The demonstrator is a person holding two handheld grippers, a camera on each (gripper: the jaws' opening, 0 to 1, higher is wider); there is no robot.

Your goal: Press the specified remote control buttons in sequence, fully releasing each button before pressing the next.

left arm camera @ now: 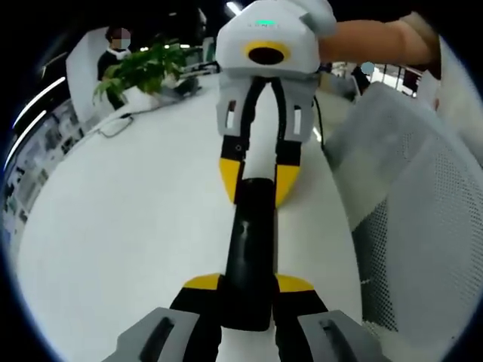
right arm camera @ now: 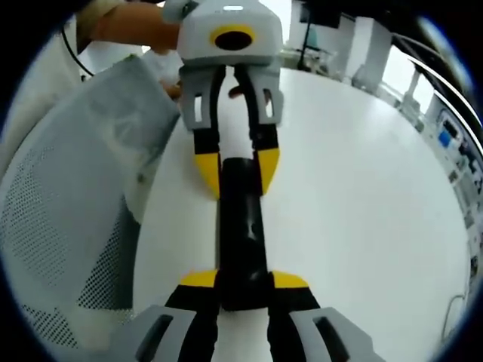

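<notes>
White table [left arm camera: 136, 226]: remote [left arm camera: 249, 249] clamped between both tongs, end to end.

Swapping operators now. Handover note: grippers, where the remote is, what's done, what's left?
Left gripper: jaws closed on one end of the black remote control.
Right gripper: jaws closed on the opposite end; the two grippers face each other along the remote.
Remote: held lengthwise between both grippers, over the white table. Whether it rests on the table or is lifted off cannot be told.
White mesh chair beside the table edge; potted plant at the far end.
Done: remote gripped at both ends.
Left: no button is being pressed now; buttons are not legible, so the sequence progress is unknown.
</notes>
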